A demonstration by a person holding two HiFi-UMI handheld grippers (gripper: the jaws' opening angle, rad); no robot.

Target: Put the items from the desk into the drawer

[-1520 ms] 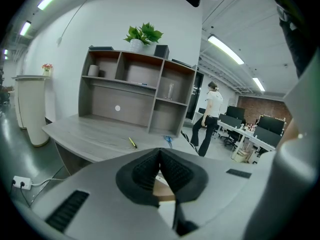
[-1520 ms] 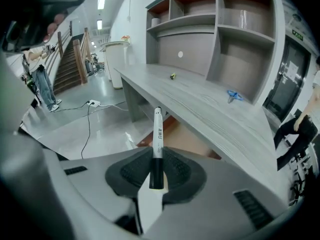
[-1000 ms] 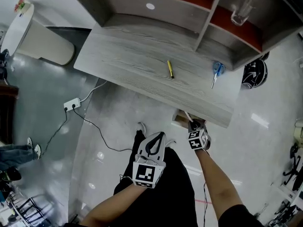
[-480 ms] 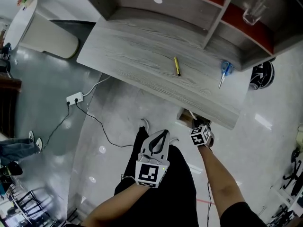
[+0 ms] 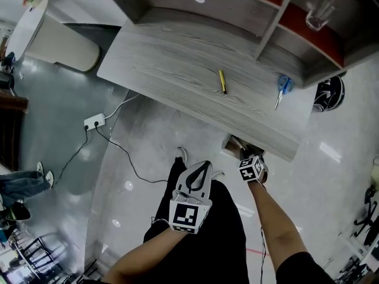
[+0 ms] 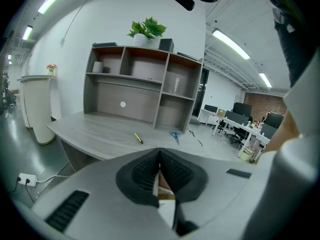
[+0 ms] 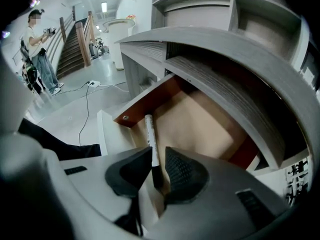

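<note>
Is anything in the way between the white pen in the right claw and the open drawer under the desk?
Nothing visible stands in the way. The right claw grips the white pen just over the open drawer, and the drawer's floor looks bare.

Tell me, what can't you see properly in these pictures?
Drawer: head view, mostly hidden under the desk.
Marker: right gripper view, lower end buried between the jaws of the right gripper.
Yellow stick: head view, too small to identify.
</note>
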